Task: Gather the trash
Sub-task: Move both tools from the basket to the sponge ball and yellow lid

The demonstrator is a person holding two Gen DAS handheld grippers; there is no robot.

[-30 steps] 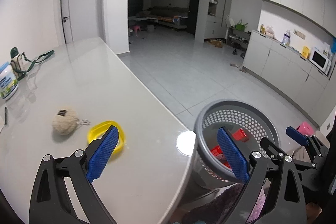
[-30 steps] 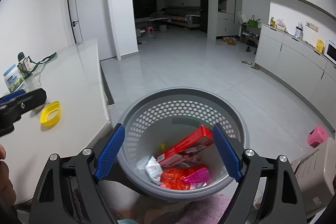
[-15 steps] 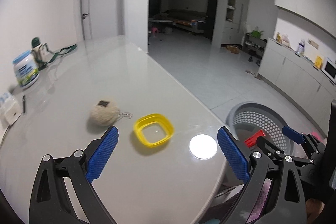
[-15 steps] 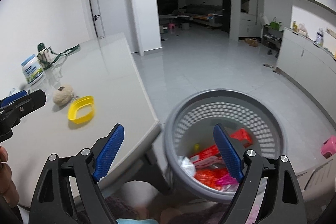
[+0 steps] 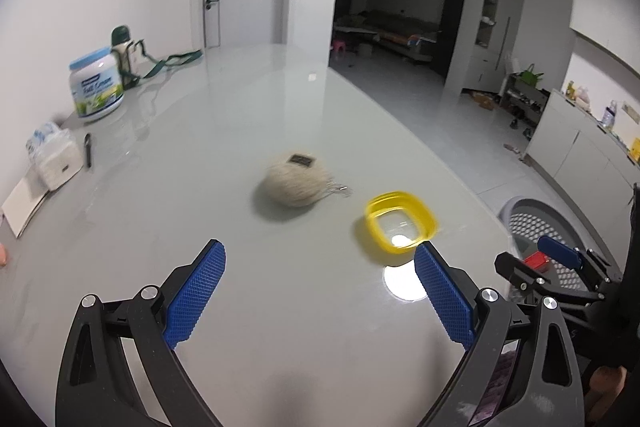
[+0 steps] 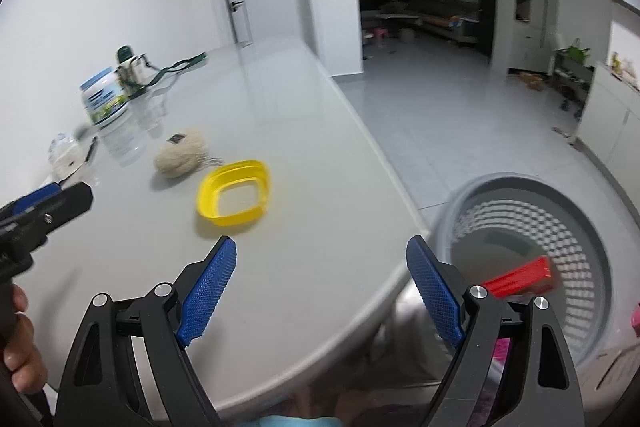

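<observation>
Over the grey table [image 5: 304,327], in the left wrist view, your left gripper [image 5: 320,291] hangs with fingers spread wide and empty. A beige ball of twine [image 5: 294,183] and a yellow ring-shaped lid [image 5: 400,223] lie ahead, near each other; the grey perforated basket [image 5: 520,211] stands off the table's right edge.

In the right wrist view, your right gripper [image 6: 322,287] is likewise wide and empty above the table's edge. The lid [image 6: 234,199] lies ahead-left; the basket [image 6: 532,187] holds a red box [image 6: 518,275].
</observation>
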